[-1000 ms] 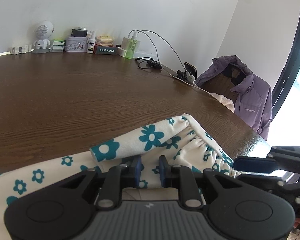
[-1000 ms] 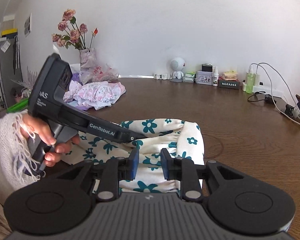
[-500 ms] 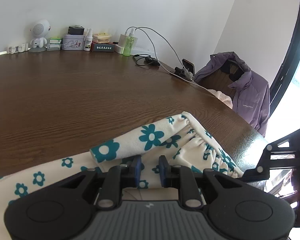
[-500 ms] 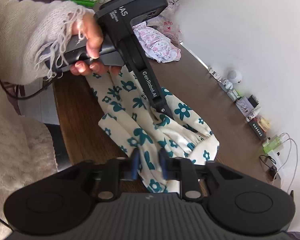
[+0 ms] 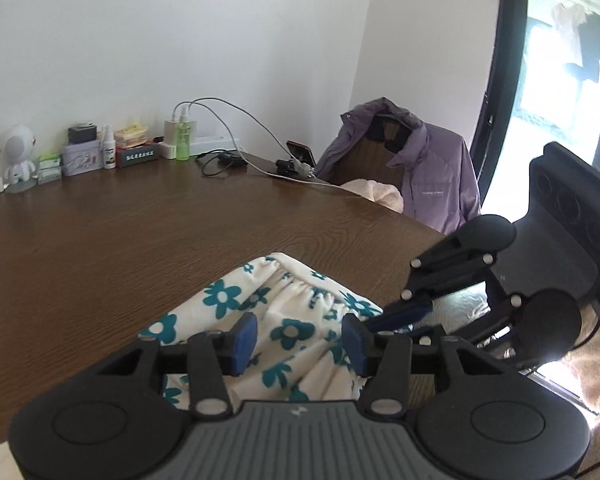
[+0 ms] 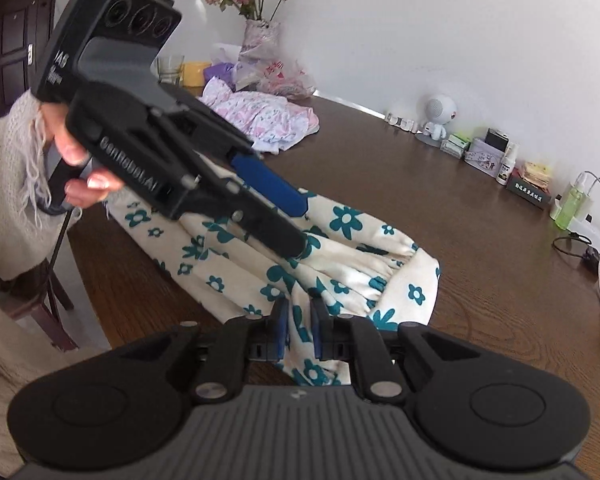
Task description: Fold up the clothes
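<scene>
A cream garment with teal flowers [image 6: 340,256] lies folded lengthwise on the brown table [image 6: 480,208], its gathered waistband toward the far right. It also shows in the left wrist view [image 5: 292,320]. My left gripper [image 5: 298,340] is open, its blue pads apart just above the cloth, holding nothing. In the right wrist view the left gripper [image 6: 284,220] hovers over the garment. My right gripper [image 6: 298,328] is shut on the garment's near edge, and it also shows in the left wrist view [image 5: 404,312].
A pile of pink printed clothes [image 6: 260,116] and a vase of flowers [image 6: 256,40] sit at the far left. A small white robot figure [image 6: 436,116], boxes, bottles and charger cables [image 5: 236,156] line the wall. A purple jacket [image 5: 420,176] hangs on a chair.
My left gripper has opened and let go of the garment, and lifted off it. My right gripper has swung back down to table level, still gripping the cloth.
</scene>
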A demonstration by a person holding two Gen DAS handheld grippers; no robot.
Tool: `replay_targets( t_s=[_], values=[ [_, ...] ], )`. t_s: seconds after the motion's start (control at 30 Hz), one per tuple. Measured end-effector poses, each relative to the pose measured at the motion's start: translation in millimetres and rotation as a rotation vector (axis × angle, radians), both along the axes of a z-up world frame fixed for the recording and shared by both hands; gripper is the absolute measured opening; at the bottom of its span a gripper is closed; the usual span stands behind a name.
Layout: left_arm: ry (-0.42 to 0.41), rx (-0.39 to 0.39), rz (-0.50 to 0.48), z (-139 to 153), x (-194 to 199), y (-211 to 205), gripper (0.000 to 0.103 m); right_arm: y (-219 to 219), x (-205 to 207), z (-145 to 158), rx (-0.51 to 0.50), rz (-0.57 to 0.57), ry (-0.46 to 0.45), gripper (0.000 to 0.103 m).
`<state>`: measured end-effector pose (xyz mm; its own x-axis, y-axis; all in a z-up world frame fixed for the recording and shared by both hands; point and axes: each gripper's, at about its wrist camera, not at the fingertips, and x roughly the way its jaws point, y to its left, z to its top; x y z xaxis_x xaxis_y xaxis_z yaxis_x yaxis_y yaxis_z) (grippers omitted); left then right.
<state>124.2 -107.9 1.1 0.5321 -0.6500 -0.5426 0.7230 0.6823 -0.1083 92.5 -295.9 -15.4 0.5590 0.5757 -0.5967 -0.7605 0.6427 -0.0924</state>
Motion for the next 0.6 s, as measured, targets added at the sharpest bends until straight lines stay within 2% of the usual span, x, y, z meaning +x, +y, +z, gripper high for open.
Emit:
replay_targets(
  t_s=[0.13, 0.2, 0.23, 0.3, 0.37, 0.43, 0.5, 0.6],
  values=[
    [-0.014, 0.101, -0.006, -13.8, 0.2, -10.4, 0.043, 4.6, 7.9, -9.7, -0.015, -0.003, 0.015, 0.011],
    [0.007, 0.143, 0.012, -28.2, 3.0, -13.1, 0.033, 8.3, 9.9, -18.1, -0.034, -0.004, 0.018, 0.012],
    [0.026, 0.132, 0.007, -34.6, 4.4, -11.8, 0.028, 8.8, 8.7, -21.0, -0.031, -0.007, 0.014, 0.012],
    [0.05, 0.09, 0.02, -40.0, 6.4, -5.9, 0.028, 6.0, 5.4, -19.8, -0.001, -0.021, 0.018, 0.015],
    [0.06, 0.066, 0.028, -42.5, 6.8, -1.5, 0.028, -7.0, 2.4, -13.0, 0.084, -0.049, 0.047, 0.028],
    [0.062, 0.053, 0.03, -44.7, 6.3, 1.1, 0.029, -31.2, 3.2, -8.0, 0.218, -0.126, 0.1, 0.04],
    [0.067, 0.045, 0.031, -44.2, 7.2, 2.7, 0.029, -58.3, 5.1, -6.9, 0.361, -0.246, 0.158, 0.043],
    [0.067, 0.043, 0.029, -44.1, 7.3, 3.5, 0.029, -88.8, 13.1, -21.6, 0.496, -0.424, 0.252, 0.046]
  ],
)
